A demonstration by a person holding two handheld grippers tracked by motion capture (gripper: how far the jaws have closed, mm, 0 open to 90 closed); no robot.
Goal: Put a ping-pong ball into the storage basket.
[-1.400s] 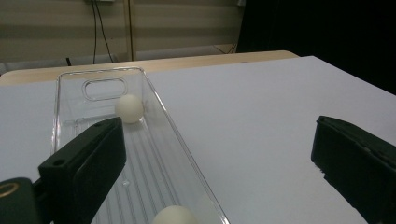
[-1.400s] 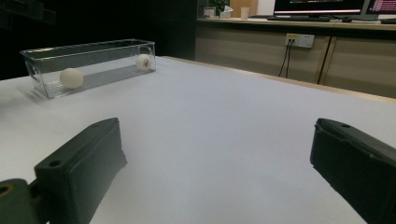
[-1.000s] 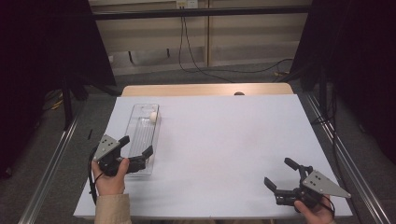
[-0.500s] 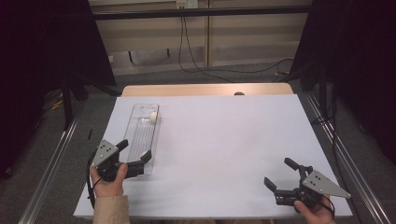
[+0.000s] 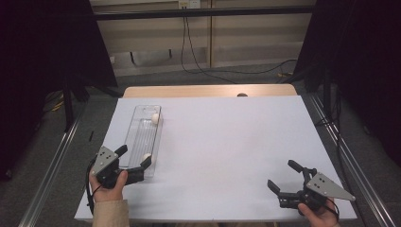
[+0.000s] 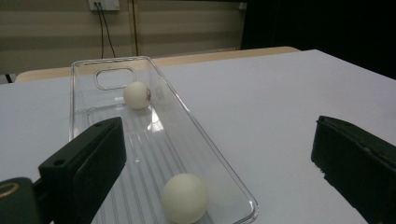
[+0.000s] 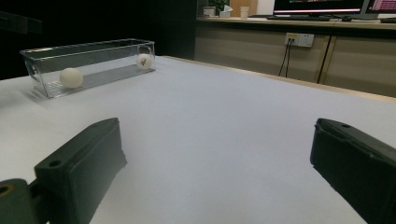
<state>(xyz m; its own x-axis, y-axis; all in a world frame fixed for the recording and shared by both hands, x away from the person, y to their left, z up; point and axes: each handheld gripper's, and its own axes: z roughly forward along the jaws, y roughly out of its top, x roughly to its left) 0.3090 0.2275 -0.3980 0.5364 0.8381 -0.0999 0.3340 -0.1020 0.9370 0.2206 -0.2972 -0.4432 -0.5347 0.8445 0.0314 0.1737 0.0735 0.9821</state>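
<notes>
White table covering (image 5: 222, 151), broad and matte, spread over a wooden table whose far edge shows as a tan strip (image 5: 208, 91). Backdrop: pale panelled wall with a socket (image 5: 187, 4) and black cables (image 5: 189, 52) hanging to the grey floor; dark curtains to either side.

Item 1. Clear plastic tray (image 5: 138, 124), long and narrow, ribbed floor, oval handle cut-out in its far end wall. Lies lengthwise on the left part of the table, near end close to the person.

Item 2. White ball, near (image 6: 184, 197). Rests on the tray floor at the near end, towards the right wall as the left gripper view shows it.

Item 3. White ball, far (image 6: 137, 95). Rests inside the tray near the far end, just in front of the handle cut-out; bears a small dark mark.

Item 4. Left gripper (image 5: 134, 162). Held at the tray's near end, jaws spread wide and grasping nothing; in its own view one jaw stands over the tray's left wall and the other is off to the right above the bare covering, the near ball between them, untouched.

Item 5. Right gripper (image 5: 283, 178). Held low at the near right corner of the table, well apart from the tray, jaws spread wide, nothing between them.
</notes>
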